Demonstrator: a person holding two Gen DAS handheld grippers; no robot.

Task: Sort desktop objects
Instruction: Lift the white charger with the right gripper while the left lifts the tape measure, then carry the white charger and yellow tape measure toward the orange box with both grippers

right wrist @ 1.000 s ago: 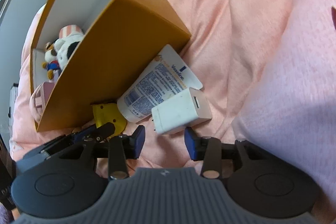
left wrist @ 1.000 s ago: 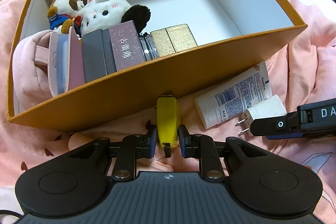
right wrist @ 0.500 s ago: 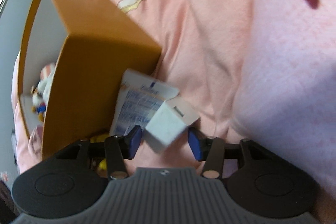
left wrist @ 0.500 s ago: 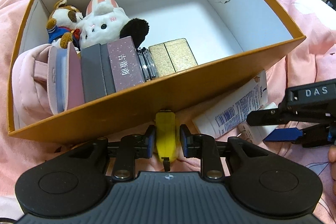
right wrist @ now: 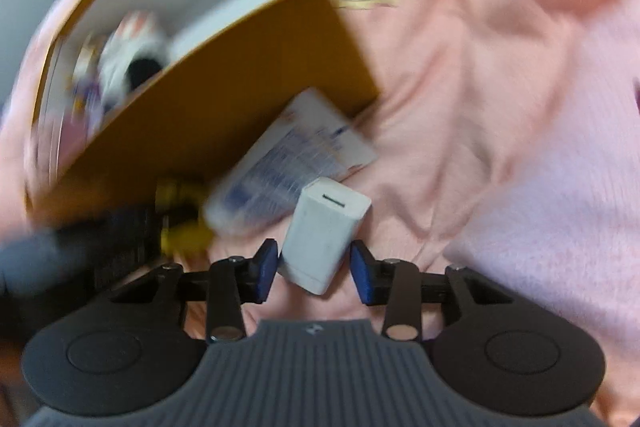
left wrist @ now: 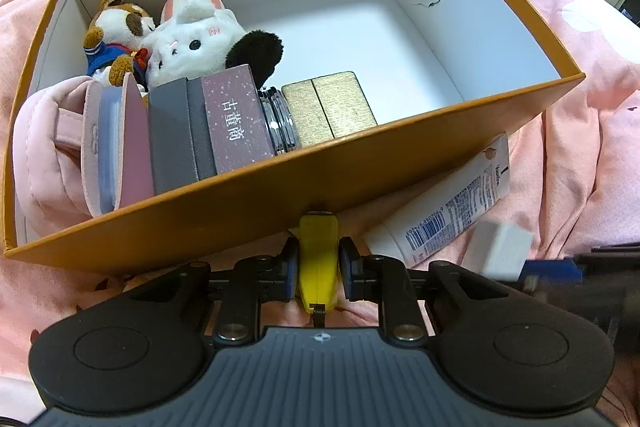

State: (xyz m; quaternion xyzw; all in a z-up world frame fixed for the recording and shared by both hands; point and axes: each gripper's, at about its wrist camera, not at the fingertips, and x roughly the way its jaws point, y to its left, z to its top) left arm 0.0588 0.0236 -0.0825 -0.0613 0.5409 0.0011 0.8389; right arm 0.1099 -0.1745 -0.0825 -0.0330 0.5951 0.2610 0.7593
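A yellow plastic clip point(left wrist: 318, 235) lies against the front wall of the orange box point(left wrist: 360, 167). My left gripper point(left wrist: 319, 267) is closing, and both blue pads press on the clip's sides. A white charger block point(right wrist: 326, 223) stands tilted between the pads of my right gripper point(right wrist: 314, 261), which is closing and grips it. The charger stays sharp while everything behind it blurs. In the left wrist view the charger point(left wrist: 500, 247) shows blurred at the right, above the blanket. A white lotion tube point(left wrist: 452, 211) lies beside the box's front wall.
Inside the box are two plush toys point(left wrist: 188, 35), a pink pouch point(left wrist: 44, 147), grey and maroon cases point(left wrist: 208, 123), a glass jar point(left wrist: 280, 123) and a gold case point(left wrist: 328, 107). A rumpled pink blanket point(right wrist: 500, 107) lies under everything.
The right gripper has rolled, closed around the white charger and raised it off the blanket. The left gripper still holds the yellow clip at the box front.
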